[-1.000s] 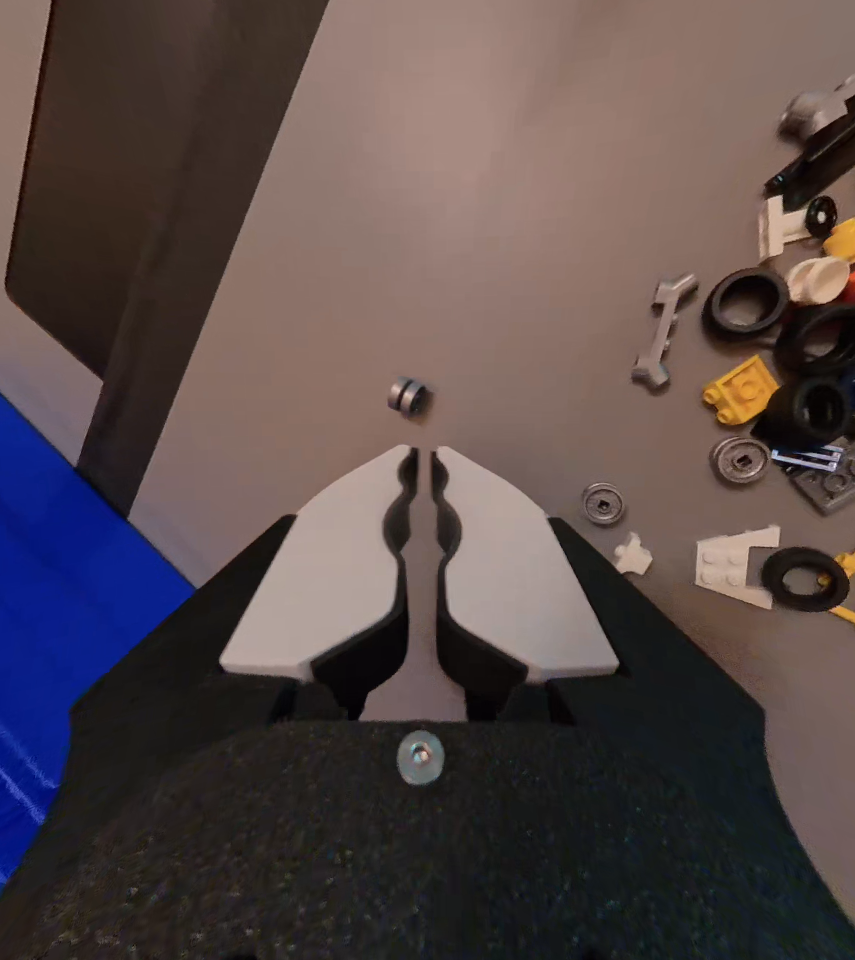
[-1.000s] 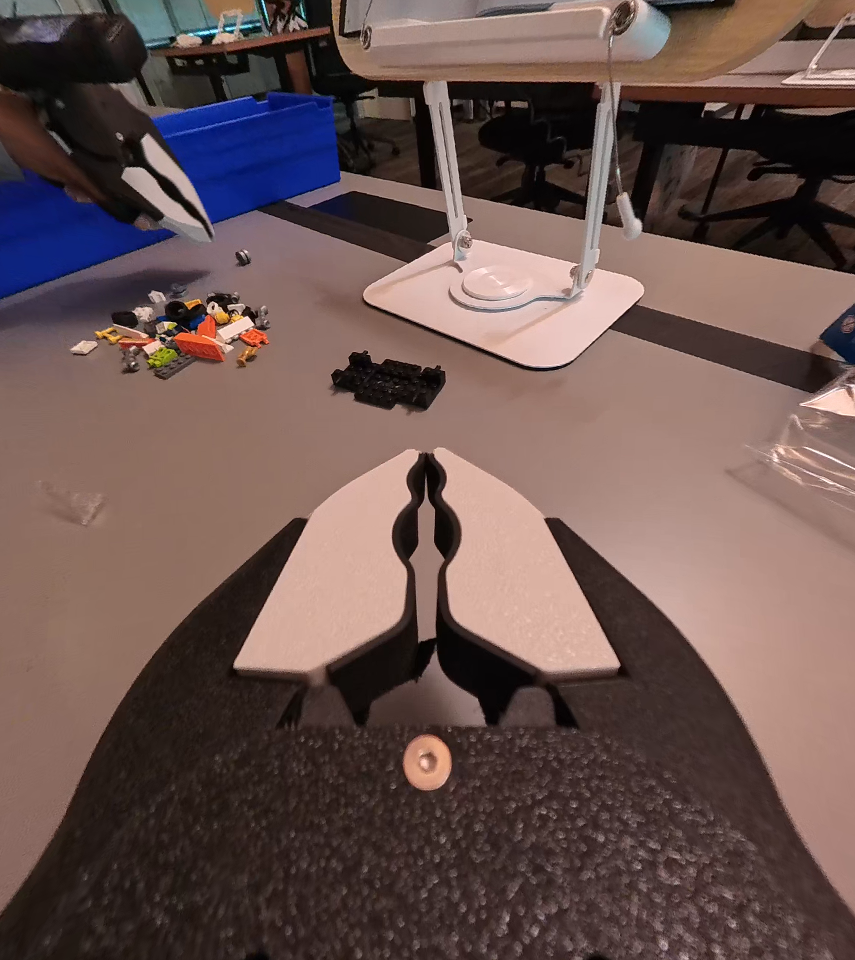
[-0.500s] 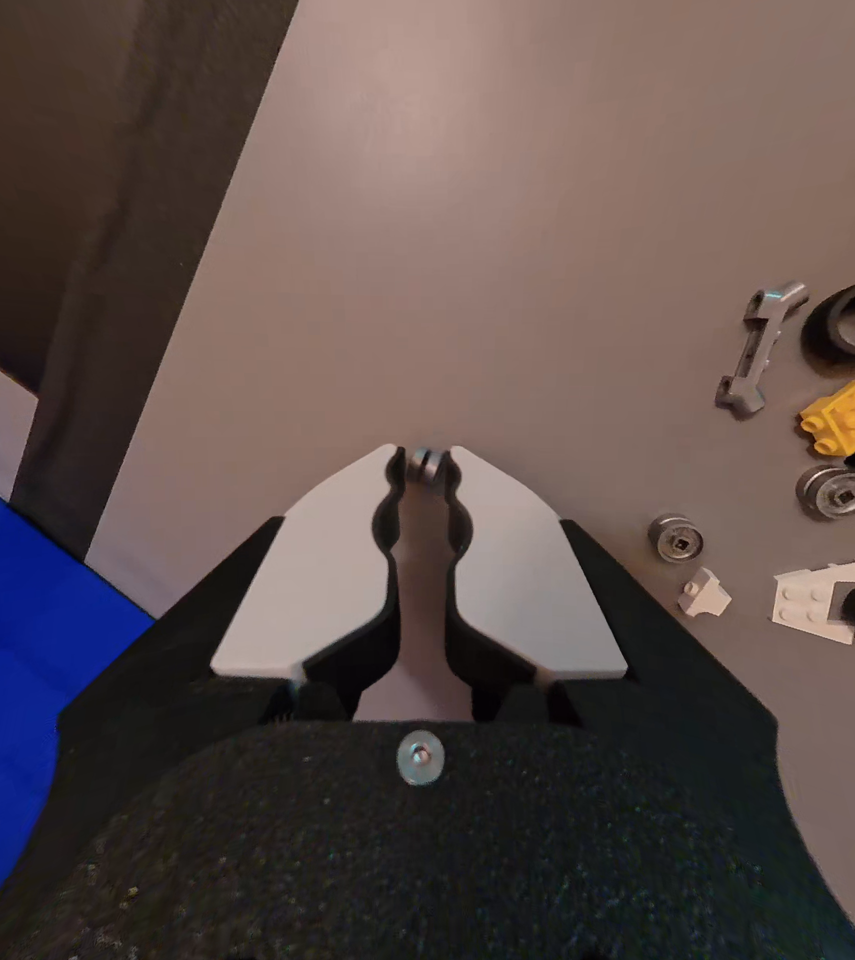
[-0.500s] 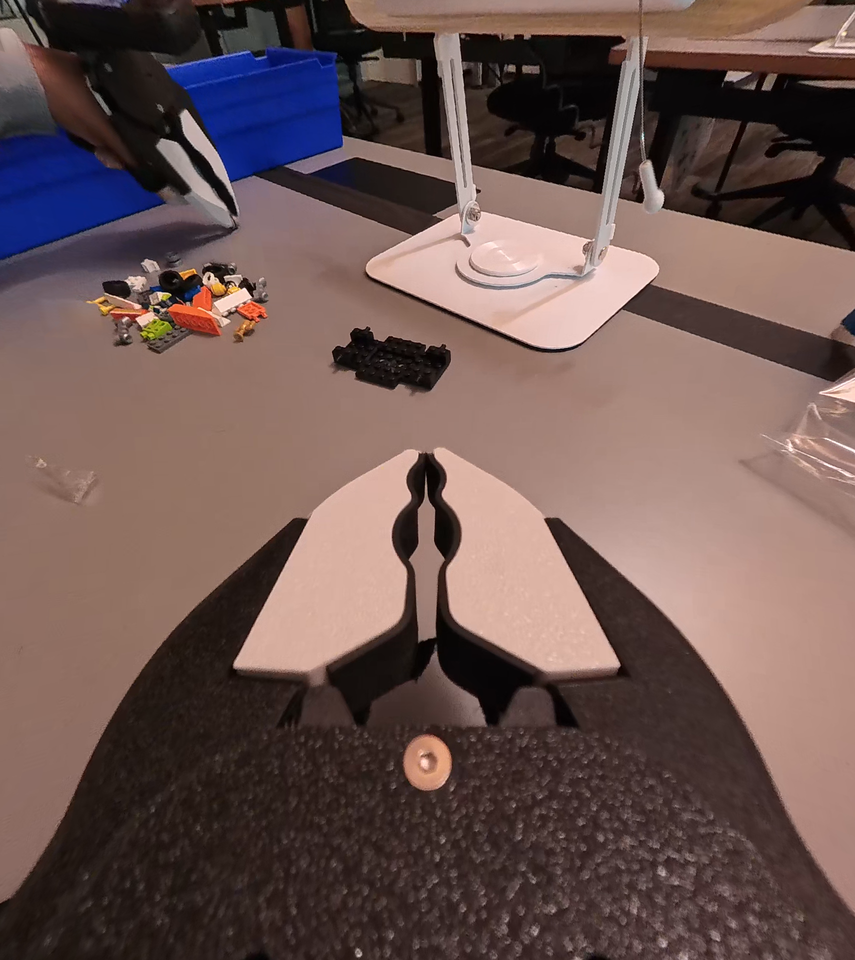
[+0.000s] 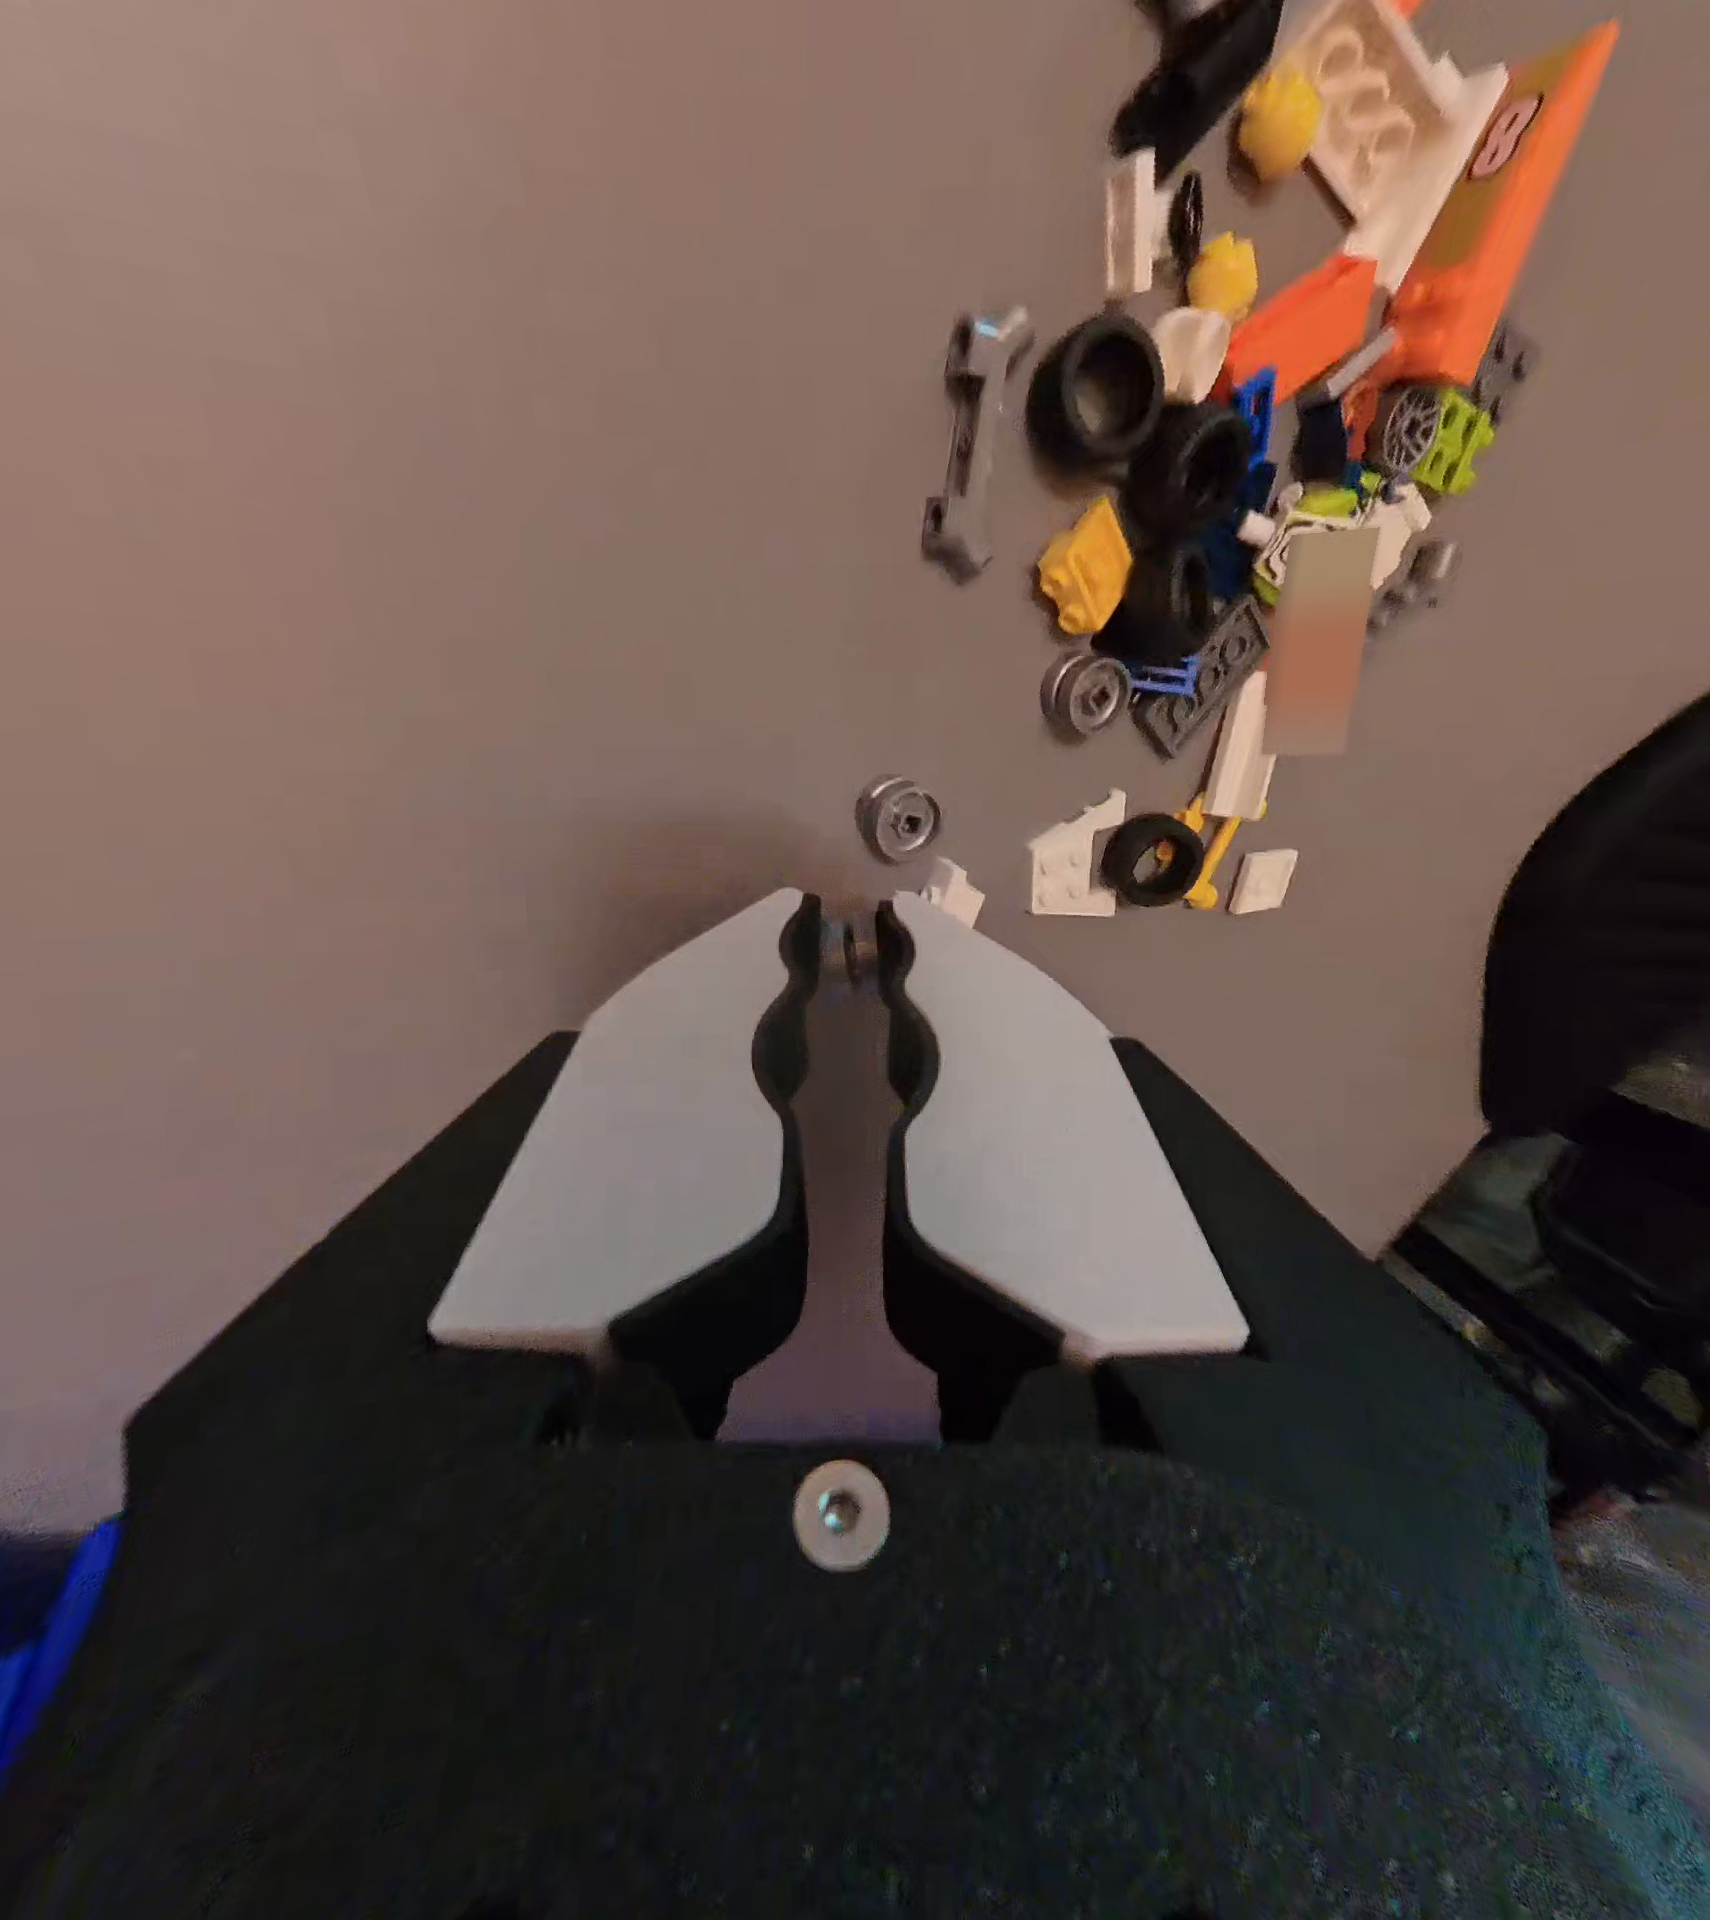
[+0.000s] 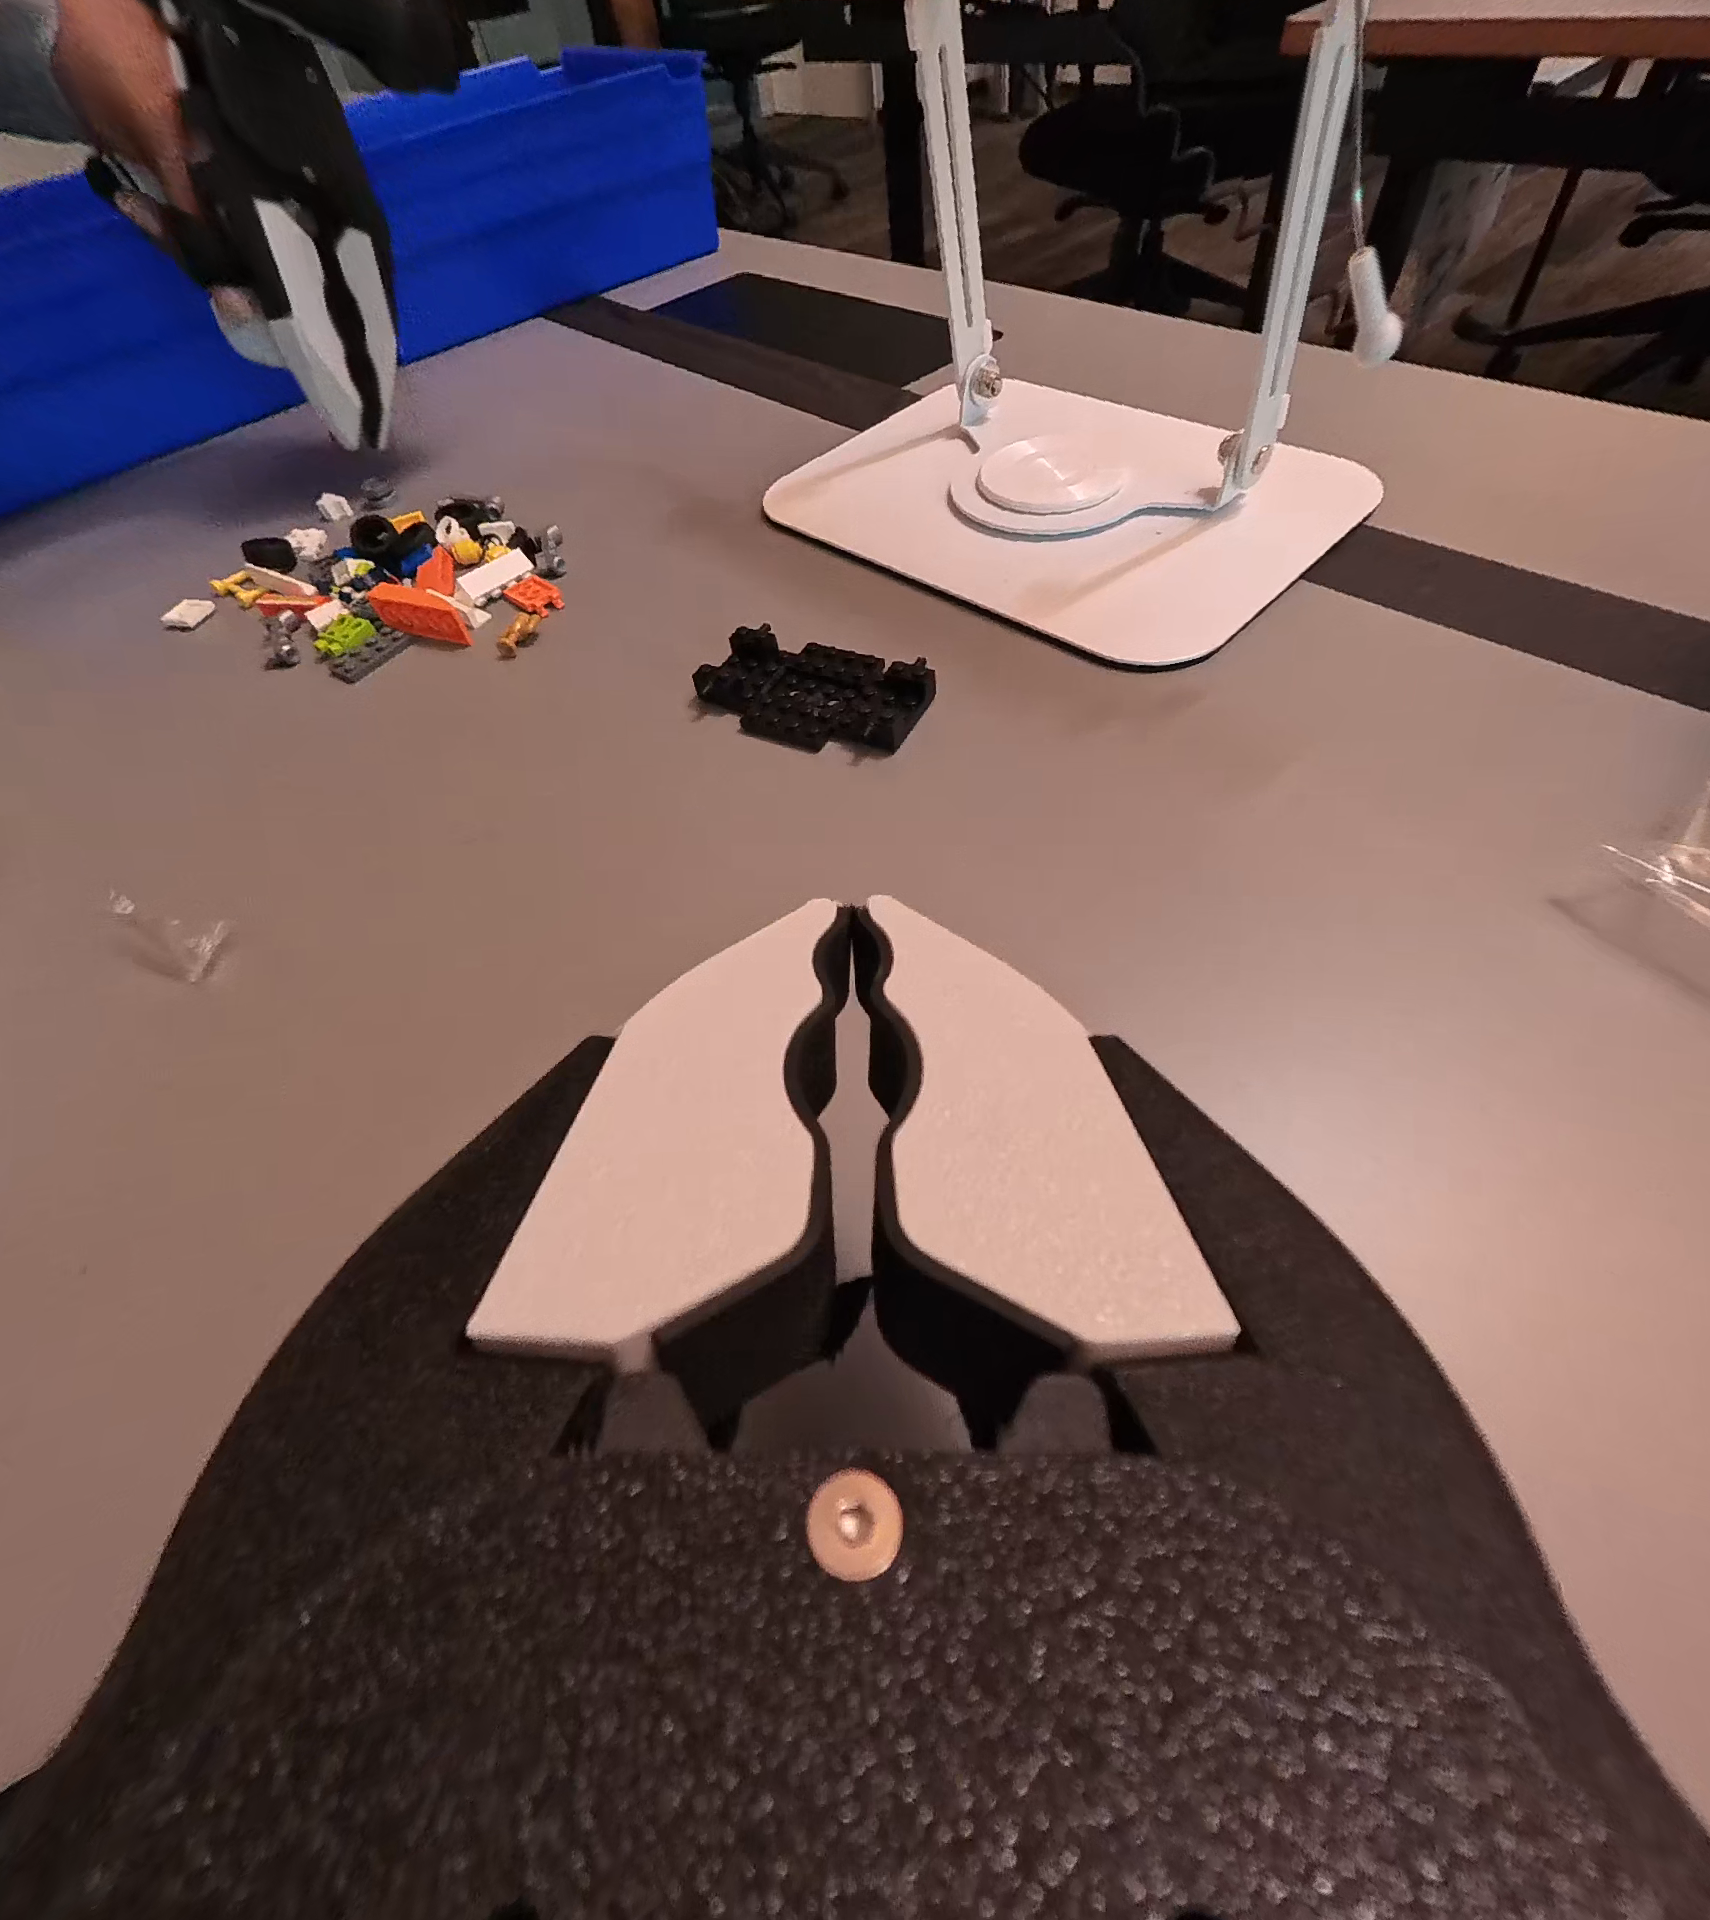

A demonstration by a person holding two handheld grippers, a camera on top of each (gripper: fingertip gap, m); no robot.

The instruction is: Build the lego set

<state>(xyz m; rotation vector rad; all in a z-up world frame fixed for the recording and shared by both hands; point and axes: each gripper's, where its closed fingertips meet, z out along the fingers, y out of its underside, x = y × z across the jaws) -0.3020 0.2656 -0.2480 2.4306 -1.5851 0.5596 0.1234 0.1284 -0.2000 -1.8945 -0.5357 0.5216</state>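
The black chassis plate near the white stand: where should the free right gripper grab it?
Judging by its flat, studs-up pose, take the black chassis plate across its short width, right gripper coming from above, fingers on the long side edges. Nothing crowds it.

Both grippers look alike: the left gripper [image 5: 846, 930] and right gripper [image 6: 851, 909] have pale grey wavy-edged fingers [image 6: 685, 1153], pebbled black shells, and one silver screw [image 6: 854, 1525] behind the fingers.
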